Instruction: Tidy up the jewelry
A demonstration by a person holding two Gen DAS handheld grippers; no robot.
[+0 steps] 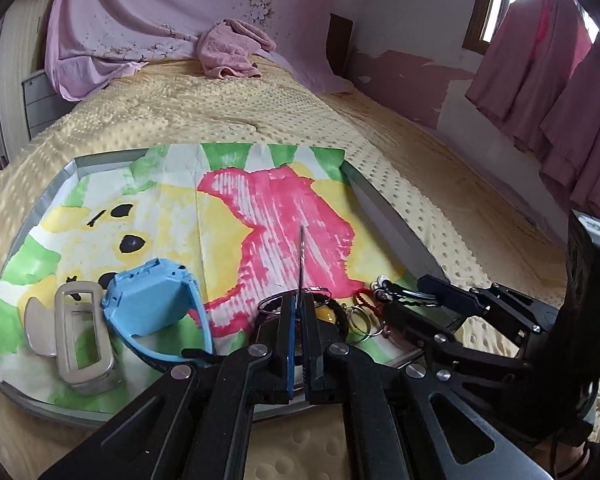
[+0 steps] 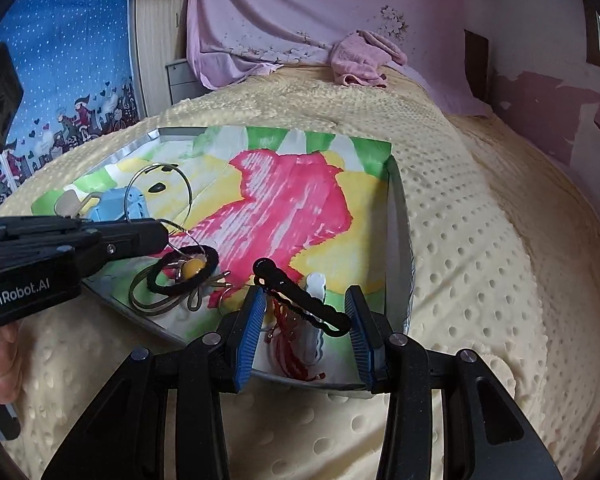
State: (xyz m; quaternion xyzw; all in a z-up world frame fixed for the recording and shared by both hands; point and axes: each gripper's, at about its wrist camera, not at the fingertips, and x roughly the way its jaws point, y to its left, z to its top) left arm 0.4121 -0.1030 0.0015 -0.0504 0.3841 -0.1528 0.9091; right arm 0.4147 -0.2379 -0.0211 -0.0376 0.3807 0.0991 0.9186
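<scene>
A metal tray [image 1: 384,216] lined with a painted paper lies on the bed. My left gripper [image 1: 298,300] is shut on a thin silver bangle [image 1: 301,256], seen edge-on here. In the right wrist view the bangle [image 2: 188,184] stands as a wide hoop above the left gripper [image 2: 164,236]. My right gripper [image 2: 306,294] hovers over the tray's near right corner. A black wavy hair clip [image 2: 300,296] lies slantwise between its blue pads, touching both. Under it lie a white clip [image 2: 314,320] and a red cord bracelet [image 2: 288,344].
A blue watch [image 1: 152,300], a beige frame [image 1: 82,336] and a beige oval piece [image 1: 36,328] sit at the tray's left. A black hair tie with a yellow bead [image 2: 188,268] and key rings [image 1: 360,320] lie near the front. A pink towel [image 1: 228,52] lies far back.
</scene>
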